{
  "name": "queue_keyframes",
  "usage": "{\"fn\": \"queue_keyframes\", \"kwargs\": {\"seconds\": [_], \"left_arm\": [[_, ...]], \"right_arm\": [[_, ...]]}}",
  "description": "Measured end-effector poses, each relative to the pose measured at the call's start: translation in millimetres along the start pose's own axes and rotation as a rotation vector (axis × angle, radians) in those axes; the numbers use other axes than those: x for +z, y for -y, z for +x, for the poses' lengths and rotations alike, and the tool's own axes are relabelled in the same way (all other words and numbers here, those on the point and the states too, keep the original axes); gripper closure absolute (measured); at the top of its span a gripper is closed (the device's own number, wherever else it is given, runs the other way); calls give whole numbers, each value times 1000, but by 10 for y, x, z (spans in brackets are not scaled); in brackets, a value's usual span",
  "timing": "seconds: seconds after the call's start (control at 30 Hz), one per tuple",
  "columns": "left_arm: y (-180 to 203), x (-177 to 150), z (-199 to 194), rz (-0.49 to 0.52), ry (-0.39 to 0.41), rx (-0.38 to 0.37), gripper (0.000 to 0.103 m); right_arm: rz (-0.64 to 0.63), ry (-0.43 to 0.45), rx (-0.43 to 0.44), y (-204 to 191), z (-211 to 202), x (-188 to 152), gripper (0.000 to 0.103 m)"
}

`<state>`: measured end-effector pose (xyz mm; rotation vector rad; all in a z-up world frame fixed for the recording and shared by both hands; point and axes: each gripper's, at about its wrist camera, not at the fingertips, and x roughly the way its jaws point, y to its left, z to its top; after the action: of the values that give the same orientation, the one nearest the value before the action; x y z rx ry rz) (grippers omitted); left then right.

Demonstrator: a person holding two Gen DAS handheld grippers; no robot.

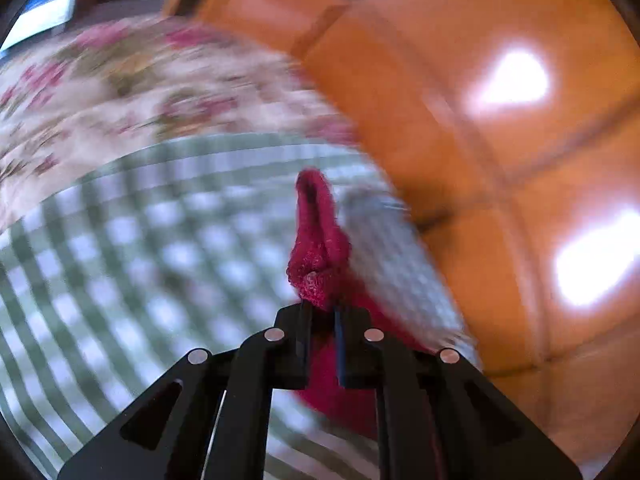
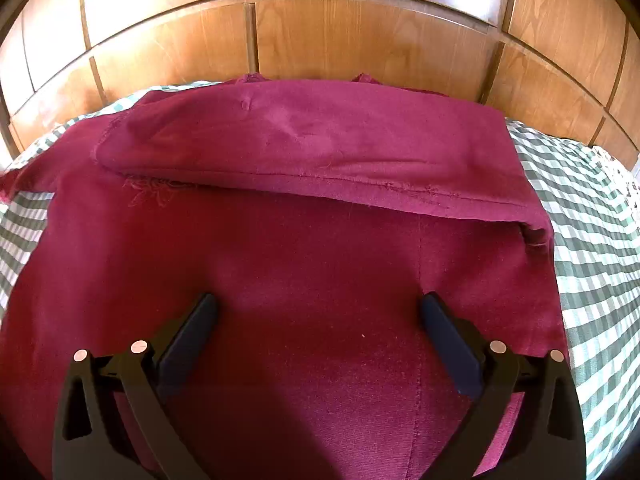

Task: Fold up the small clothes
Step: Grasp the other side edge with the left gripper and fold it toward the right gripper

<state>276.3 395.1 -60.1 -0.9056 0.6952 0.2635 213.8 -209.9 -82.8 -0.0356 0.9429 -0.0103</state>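
One red garment (image 2: pixel 304 280) spread on checked bedsheet (image 2: pixel 592 240), far edge folded.

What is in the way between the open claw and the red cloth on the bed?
Nothing visible. The right claw is open, right over the flat red cloth, with only bare fabric between its fingers. The left claw already pinches an edge of it.

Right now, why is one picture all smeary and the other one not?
Left wrist view: moving fast, so the checked sheet and wooden panels smear, with white glare spots; the left gripper pinching red cloth stays sharper. Right wrist view: sharp, just bent by the fisheye lens.
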Motion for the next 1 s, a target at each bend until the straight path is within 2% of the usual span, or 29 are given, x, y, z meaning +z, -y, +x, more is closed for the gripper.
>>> {"fn": "queue_keyframes", "kwargs": {"seconds": [0.13, 0.23, 0.33, 0.43, 0.53, 0.57, 0.6, 0.7, 0.73, 0.77, 0.87, 0.93, 1.0], "left_arm": [[882, -411, -261, 229, 1, -175, 95], [1462, -940, -319, 380, -64, -287, 95], [1921, -1614, -260, 533, -143, -346, 94], [2162, -2198, -105, 640, -227, -350, 88], [2216, -2678, 29, 727, -301, -317, 64], [2197, -2777, 47, 745, -318, -307, 53], [2139, -2869, 40, 757, -323, -295, 49], [1877, -2963, 1, 773, -337, -265, 45], [1781, -2989, -24, 782, -343, -251, 45], [1656, -3000, -64, 788, -339, -237, 45], [1323, -3042, -146, 786, -326, -186, 45], [1186, -3064, -123, 763, -330, -161, 45], [1067, -3096, -138, 752, -330, -165, 46]], "right_arm": [[0, 0, 1, 11, 11, 23, 3], [2, 2, 3, 11, -3, 18, 3], [6, 3, 8, 31, -5, 25, 3], [11, 5, 15, 37, -12, 23, 3], [22, 6, 29, 56, -17, 19, 3], [25, 6, 33, 58, -19, 20, 3], [28, 5, 36, 63, -21, 20, 3], [40, -15, 53, 79, -49, 68, 5], [54, -20, 64, 83, -68, 96, 11], [86, -21, 117, 82, -111, 157, 21], [137, -48, 329, -56, -160, 364, 37], [119, -71, 413, -279, -121, 492, 37], [89, -131, 481, -619, 50, 618, 40]]}}
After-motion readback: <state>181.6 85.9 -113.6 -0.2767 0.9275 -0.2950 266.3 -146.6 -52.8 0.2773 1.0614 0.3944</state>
